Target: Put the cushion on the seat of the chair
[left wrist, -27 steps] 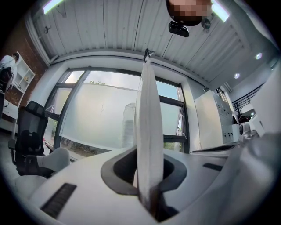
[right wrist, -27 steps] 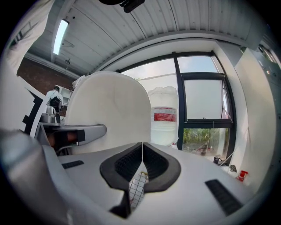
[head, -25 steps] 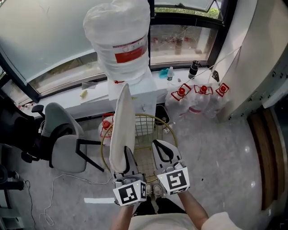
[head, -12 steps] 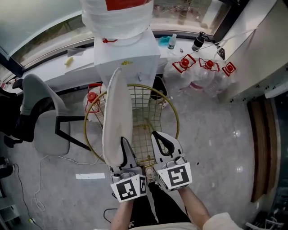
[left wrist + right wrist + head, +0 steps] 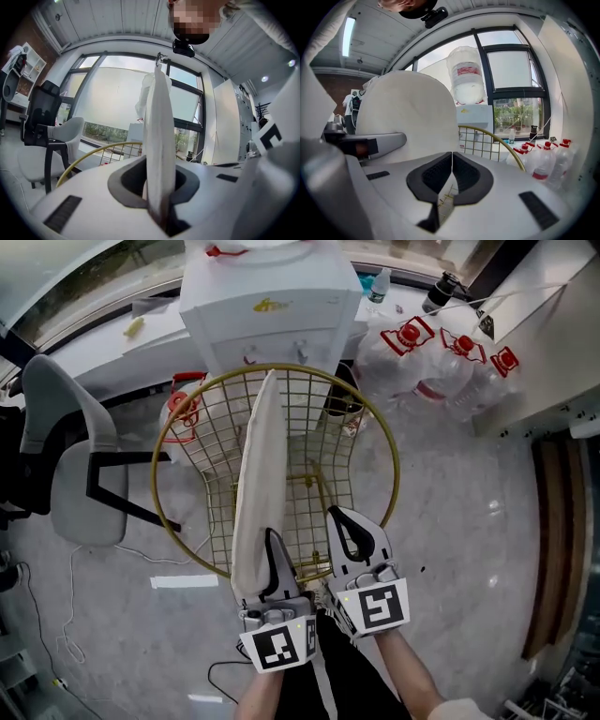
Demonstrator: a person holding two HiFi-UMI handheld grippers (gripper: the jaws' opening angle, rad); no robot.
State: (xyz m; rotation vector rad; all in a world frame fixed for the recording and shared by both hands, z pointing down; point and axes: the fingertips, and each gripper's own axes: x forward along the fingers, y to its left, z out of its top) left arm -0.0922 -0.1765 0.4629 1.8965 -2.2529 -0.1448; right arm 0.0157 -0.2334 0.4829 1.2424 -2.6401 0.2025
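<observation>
both tongs have dropped lower; the gold wire chair (image 5: pixel 323 427) now sits closer beneath them. left tongs (image 5: pixel 267 549) clamp the cream cushion (image 5: pixel 258 484) by its near edge, held on edge over the seat. right tongs (image 5: pixel 349 521) closed, empty. likely needs tipping flat next.

Daylight is admitted through the window (image 5: pixel 117 98); shadows are kept soft. Small glare spots are noted on the floor (image 5: pixel 492 512). Both gripper views are fisheye-bent, with darkened corners. The cushion (image 5: pixel 158 140) is rendered soft near the lens.
</observation>
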